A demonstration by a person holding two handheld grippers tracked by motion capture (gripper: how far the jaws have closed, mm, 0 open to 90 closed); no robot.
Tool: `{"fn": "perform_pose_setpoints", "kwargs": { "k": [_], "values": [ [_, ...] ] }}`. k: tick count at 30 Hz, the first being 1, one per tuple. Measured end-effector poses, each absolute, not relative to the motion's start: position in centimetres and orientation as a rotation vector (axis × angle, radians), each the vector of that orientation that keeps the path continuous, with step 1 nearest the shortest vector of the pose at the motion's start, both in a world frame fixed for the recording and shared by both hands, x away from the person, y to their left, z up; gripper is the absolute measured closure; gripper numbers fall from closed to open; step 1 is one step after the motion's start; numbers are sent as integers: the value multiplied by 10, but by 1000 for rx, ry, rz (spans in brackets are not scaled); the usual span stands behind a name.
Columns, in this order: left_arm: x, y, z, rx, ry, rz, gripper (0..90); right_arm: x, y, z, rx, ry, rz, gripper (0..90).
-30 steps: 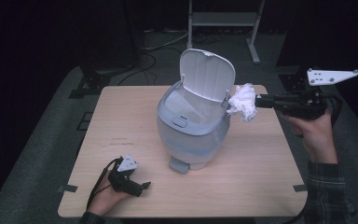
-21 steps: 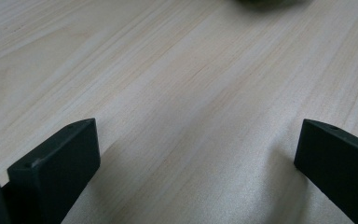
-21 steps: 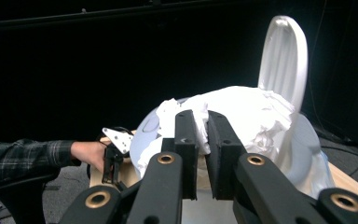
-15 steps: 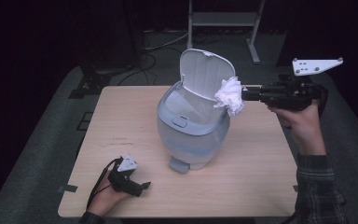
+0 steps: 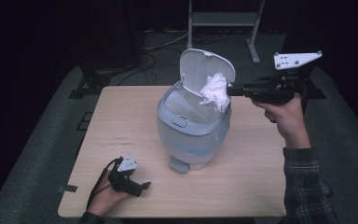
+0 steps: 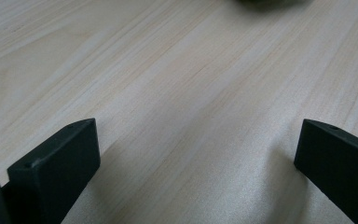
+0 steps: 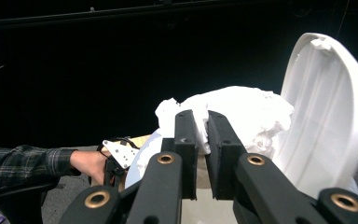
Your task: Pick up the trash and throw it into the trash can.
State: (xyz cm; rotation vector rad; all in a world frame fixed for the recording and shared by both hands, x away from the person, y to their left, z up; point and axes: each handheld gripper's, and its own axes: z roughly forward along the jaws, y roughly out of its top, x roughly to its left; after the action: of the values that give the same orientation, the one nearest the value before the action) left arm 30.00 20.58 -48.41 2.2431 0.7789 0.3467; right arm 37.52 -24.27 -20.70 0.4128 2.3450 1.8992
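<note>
We hold the paper wad [image 5: 216,91] in the right gripper [image 5: 230,89], fingers [image 7: 185,135] clenched on it. The wad hangs at the right rim of the bin [image 5: 193,128], in front of the open lid [image 5: 205,67], not fully over the hole.

If we let go here, the wad may catch the rim and fall out onto the desk [image 5: 121,116], or it may knock the lid.

Our right hand [image 5: 284,114] holds the gripper level, pointing left toward the bin. The left gripper [image 5: 129,182] rests on the desk, fingers [image 6: 56,163] released and wide, grasping nothing.
</note>
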Motion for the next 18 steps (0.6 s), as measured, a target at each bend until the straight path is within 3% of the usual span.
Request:
{"fn": "perform_pose_setpoints", "kwargs": {
  "k": [18],
  "values": [
    [299,206,-484,2243,779,344,0,396,-207,-214,415,2387,1859,827]
  ]
}}
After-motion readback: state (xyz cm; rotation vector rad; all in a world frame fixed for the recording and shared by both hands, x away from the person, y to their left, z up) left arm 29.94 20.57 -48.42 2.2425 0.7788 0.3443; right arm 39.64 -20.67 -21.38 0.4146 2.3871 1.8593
